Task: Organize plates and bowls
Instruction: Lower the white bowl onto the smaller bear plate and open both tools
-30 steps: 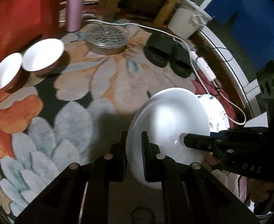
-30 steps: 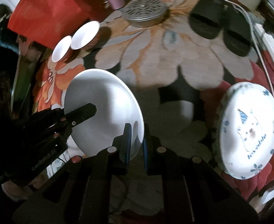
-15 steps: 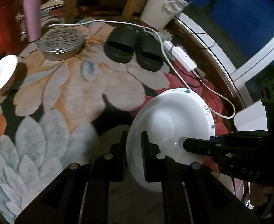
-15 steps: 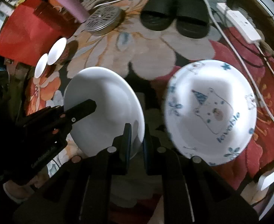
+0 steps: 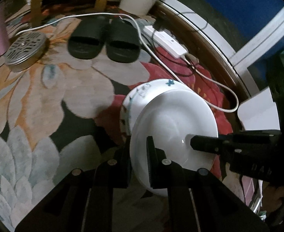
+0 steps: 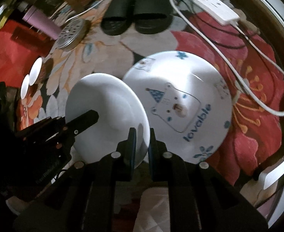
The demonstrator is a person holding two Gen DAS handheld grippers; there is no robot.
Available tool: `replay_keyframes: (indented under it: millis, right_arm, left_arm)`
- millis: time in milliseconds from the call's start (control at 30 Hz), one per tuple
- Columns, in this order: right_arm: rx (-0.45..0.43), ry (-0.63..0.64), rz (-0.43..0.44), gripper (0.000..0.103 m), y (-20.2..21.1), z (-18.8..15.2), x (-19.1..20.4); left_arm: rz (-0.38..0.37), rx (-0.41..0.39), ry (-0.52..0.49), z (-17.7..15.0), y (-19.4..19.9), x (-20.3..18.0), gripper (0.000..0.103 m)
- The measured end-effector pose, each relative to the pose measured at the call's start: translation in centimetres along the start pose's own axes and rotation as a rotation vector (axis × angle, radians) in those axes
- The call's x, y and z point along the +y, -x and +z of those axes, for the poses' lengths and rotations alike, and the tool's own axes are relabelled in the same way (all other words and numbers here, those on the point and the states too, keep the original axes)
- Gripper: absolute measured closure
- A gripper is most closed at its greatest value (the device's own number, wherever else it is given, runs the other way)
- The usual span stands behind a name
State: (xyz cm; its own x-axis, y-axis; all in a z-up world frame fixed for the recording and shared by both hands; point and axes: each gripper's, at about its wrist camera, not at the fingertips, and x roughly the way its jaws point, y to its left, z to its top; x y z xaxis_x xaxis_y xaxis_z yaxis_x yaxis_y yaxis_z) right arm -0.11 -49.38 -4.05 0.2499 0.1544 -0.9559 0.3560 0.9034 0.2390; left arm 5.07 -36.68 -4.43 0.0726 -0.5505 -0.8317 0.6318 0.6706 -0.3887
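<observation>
Far left in the right wrist view, two small bowls [image 6: 32, 79] sit side by side on the rug [image 6: 107, 58], not yet stacked. Centre: plain white plate [image 6: 105, 108] held off the rug by both tools, left gripper [image 5: 139, 150] & right gripper [image 6: 141, 141] each clamped on its rim, opposite sides. Right: printed plate [image 6: 190, 100] lies flat, partly under the white one. Looks abt halfway; white plate not set down, bowls left.

A plain plate [image 6: 107, 104] is hanging over the rug [image 6: 107, 58], overlapping the printed plate's [image 6: 180, 104] left edge. Behind them, two slippers [image 6: 136, 17] are sitting side by side; two bowls [image 6: 31, 79] are lying far left.
</observation>
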Motion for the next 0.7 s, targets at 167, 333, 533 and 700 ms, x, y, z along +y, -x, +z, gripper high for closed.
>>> replay_keyframes:
  millis: [167,333,533,700]
  right_arm:
    - [0.010,-0.031,-0.013,0.091,-0.2,0.1,-1.8]
    - [0.039,-0.075,-0.002,0.091,-1.0,-0.2,-3.3]
    - [0.051,-0.085,-0.005,0.091,-1.3,-0.5,-4.0]
    - [0.059,-0.093,-0.004,0.091,-2.0,-0.4,-4.6]
  left_arm:
    - [0.011,0.037,-0.049,0.2,-1.8,-1.4,0.092]
    - [0.029,0.059,-0.090,0.2,-3.1,-2.3,0.092]
    - [0.065,0.076,-0.135,0.1,-4.2,-3.0,0.092]
    - [0.085,0.104,-0.141,-0.1,-5.1,-2.9,0.092]
